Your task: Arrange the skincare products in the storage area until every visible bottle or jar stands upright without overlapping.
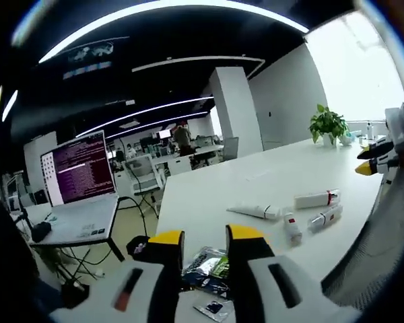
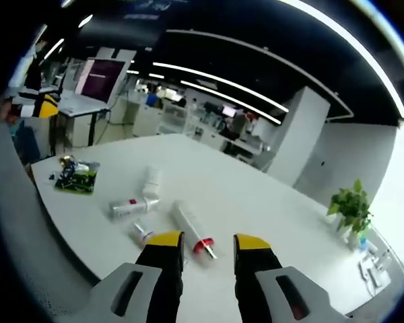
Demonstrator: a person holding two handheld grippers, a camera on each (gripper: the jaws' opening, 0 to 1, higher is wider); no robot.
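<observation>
Four skincare tubes (image 2: 138,207) lay flat and scattered on the white table (image 2: 256,202), none yet upright, so arranging had barely begun. Both the left gripper (image 1: 205,243) and right gripper (image 2: 205,243) hovered with jaws parted, holding nothing. Green packets (image 1: 209,264) sat partly hidden behind the left jaws; their labels were perhaps unreadable.

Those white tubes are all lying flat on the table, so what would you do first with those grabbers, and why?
Probably lower the right gripper onto the white tube with the red cap just ahead of its open jaws. That tube is the nearest, and like the other white tubes it lies flat on the white table and needs standing upright.
</observation>
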